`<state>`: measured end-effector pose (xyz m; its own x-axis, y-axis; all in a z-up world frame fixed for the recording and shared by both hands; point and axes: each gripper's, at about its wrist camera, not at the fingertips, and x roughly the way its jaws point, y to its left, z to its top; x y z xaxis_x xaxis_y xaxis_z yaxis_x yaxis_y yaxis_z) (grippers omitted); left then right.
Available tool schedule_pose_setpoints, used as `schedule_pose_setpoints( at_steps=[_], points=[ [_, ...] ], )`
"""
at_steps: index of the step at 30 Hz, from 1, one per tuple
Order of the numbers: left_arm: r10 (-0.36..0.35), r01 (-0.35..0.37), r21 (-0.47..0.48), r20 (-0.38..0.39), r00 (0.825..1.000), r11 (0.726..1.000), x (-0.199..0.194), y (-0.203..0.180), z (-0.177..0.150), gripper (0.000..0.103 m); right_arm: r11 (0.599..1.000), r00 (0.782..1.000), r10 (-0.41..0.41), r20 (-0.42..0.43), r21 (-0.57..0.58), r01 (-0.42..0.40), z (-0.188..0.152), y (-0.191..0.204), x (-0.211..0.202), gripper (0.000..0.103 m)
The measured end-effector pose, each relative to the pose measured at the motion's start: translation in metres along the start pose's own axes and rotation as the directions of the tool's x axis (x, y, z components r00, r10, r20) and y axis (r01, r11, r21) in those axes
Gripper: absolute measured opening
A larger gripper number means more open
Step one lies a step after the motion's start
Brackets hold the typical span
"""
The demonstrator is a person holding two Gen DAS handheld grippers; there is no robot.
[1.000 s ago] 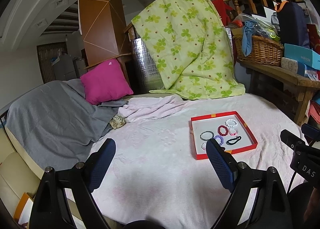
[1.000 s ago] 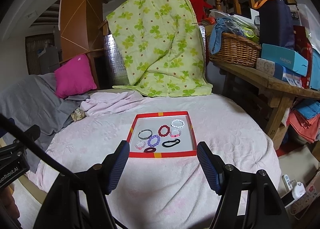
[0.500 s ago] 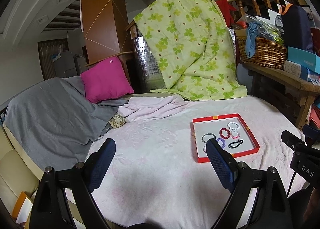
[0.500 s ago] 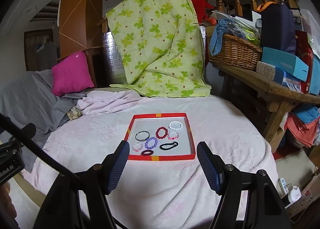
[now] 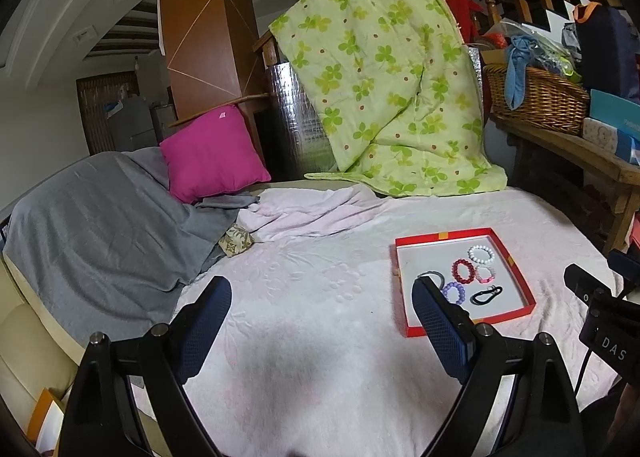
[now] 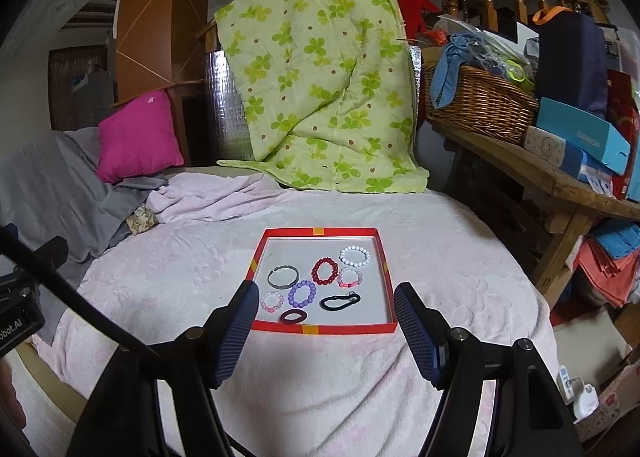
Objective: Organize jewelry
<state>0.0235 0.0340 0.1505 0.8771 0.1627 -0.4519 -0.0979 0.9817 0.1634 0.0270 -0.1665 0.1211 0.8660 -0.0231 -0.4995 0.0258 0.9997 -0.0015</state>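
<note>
A red-rimmed tray (image 6: 320, 232) with a white floor lies on the pale pink bedspread (image 6: 440, 241). In it lie several bracelets: a white bead one (image 6: 354, 256), a dark red one (image 6: 325, 270), a purple one (image 6: 303, 294), a grey bangle (image 6: 282, 276), a black loop (image 6: 340, 301) and a dark band (image 6: 293, 316). My right gripper (image 6: 322, 307) is open and empty, just in front of the tray's near rim. My left gripper (image 5: 322, 307) is open and empty over bare bedspread, left of the tray (image 5: 516, 269).
A green clover quilt (image 6: 320, 89) hangs behind the bed. A magenta pillow (image 5: 212, 157) and a grey blanket (image 5: 100, 225) lie at the left. A wooden bench (image 6: 540, 173) with a wicker basket (image 6: 480, 105) and boxes stands at the right.
Both grippers have moved forward toward the tray, which now looks larger and nearer. Both stay open and empty.
</note>
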Motion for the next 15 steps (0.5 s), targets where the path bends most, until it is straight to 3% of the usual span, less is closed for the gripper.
schedule_pose_setpoints(
  at_steps=[15],
  points=[
    [-0.020,0.021,0.010,-0.051,0.998,1.000,0.041,-0.015,0.002,0.092,1.000,0.998,-0.009,-0.057,0.002,0.009,0.002,-0.005,0.043,0.073]
  ],
)
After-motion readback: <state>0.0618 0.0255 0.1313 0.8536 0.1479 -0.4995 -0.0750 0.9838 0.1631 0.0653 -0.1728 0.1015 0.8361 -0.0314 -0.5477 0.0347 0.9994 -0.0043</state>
